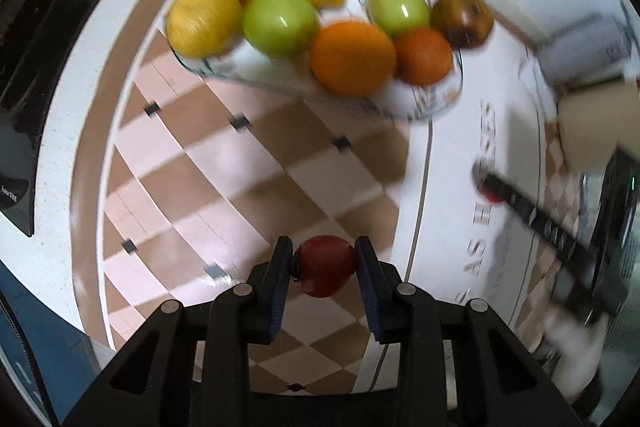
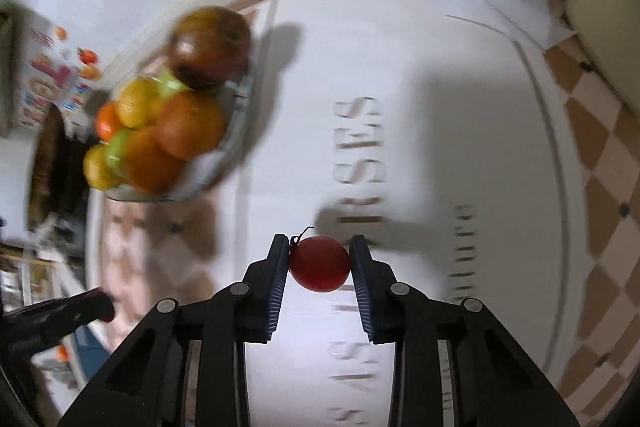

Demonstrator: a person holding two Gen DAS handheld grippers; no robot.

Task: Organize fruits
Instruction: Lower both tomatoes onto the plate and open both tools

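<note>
- I have one small red fruit pinched between the pads of the left gripper, held above the checked tablecloth.
- A second small red fruit, stem at 11 o'clock, is pinched in the right gripper over the white lettered band.
- The glass bowl of oranges, lemons and green apples lies at 12 o'clock from the left gripper, at 10 o'clock from the right.
- A brownish apple sits at the bowl's rim.
- Judgement: the left gripper faces the bowl squarely, so I would deliver its fruit first; which arm is nearer I cannot tell.
</note>
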